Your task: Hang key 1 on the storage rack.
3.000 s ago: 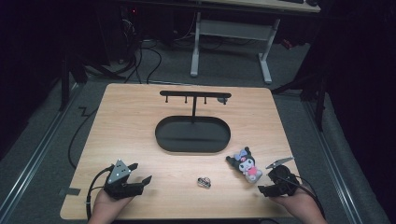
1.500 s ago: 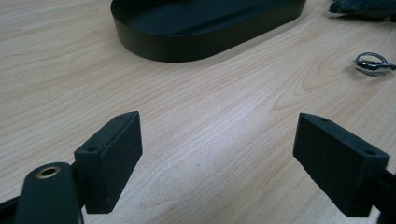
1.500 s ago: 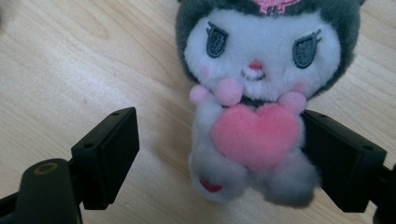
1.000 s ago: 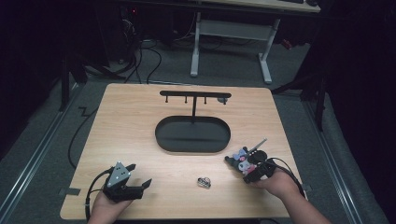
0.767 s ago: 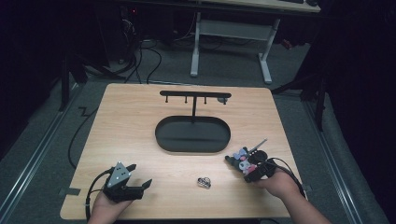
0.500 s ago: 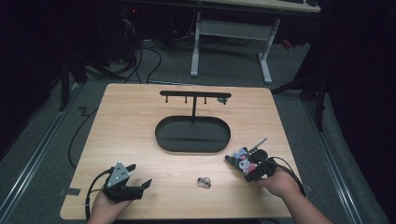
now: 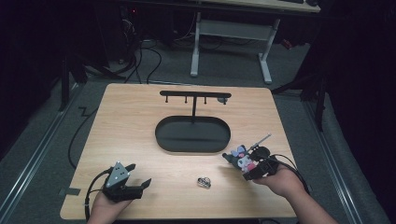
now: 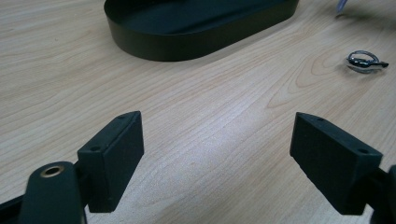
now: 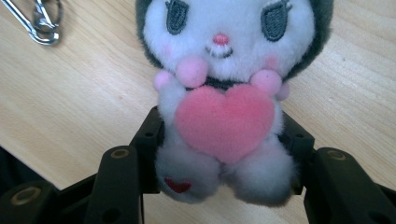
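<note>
1. A small plush toy (image 9: 219, 100), white-faced with a dark hood and a pink heart on its chest, is being gripped at the near right part of the counter (image 7: 140, 121), just off the right end of the black oval tray (image 7: 193, 134); in the high view the plush toy (image 7: 242, 158) is lying close against the right hand-held gripper (image 7: 254, 169).
2. It is being judged light, soft and easily squashed; nothing fragile is being seen on it; the pile may be sliding a little under hard pads, so the lower body below the heart, where it is being taken now, is being judged the firmest place to hold; the ears and arms would only be bending away.
3. Its long axis is running from feet to head; the head is pointing away from the right hand-held gripper, roughly toward the tray, and the face is being turned up toward the camera; a metal clasp (image 9: 39, 21) is lying on the wood beside the head.
4. The right hand-held gripper is being closed on the toy's lower body, one jaw at each side, with the plush bulging slightly between them.
5. The left hand-held gripper (image 7: 133, 186) is being held wide and empty at the near left of the counter, its jaws well apart over bare wood.
6. A small metal ring (image 7: 203, 182) is lying between the two; a black hook stand (image 7: 194, 95) is rising behind the tray.
</note>
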A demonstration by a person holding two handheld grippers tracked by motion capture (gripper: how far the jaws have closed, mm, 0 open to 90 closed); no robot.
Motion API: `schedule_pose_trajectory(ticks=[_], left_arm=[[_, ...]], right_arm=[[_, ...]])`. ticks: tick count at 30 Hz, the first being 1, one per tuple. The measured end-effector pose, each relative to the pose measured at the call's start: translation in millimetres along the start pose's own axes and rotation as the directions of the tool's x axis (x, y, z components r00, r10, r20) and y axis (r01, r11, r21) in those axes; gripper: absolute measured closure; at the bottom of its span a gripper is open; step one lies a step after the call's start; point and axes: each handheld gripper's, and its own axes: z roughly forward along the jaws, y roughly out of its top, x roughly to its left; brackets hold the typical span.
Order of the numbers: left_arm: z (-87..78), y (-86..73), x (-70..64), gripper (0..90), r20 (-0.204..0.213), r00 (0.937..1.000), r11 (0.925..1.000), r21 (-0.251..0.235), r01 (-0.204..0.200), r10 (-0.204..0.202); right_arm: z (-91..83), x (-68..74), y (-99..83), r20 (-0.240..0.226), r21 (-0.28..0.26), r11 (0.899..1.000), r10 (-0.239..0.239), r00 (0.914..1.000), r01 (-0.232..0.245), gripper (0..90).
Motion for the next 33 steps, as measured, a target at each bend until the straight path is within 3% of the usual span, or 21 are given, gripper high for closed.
schedule_pose_trajectory(ticks=[13,23,33], left_arm=[[0.9,-0.3,-0.9,18.0,0.008,1.0000,1.0000,0.000,-0.002,0.002],[0.5,-0.3,-1.7,18.0,0.011,0.9999,1.0000,-0.002,-0.002,0.002],[1.2,-0.8,-1.5,18.0,0.009,1.0000,1.0000,-0.004,-0.003,0.003]], right_arm=[[-25.7,0.7,3.9,-0.008,-0.039,0.999,0.017,0.9998,-0.018,48.5],[-33.4,0.3,5.1,-0.008,-0.051,0.999,0.021,0.9998,-0.021,48.5],[-50.9,0.7,19.5,-0.012,-0.051,0.999,0.018,0.9998,-0.019,48.5]])
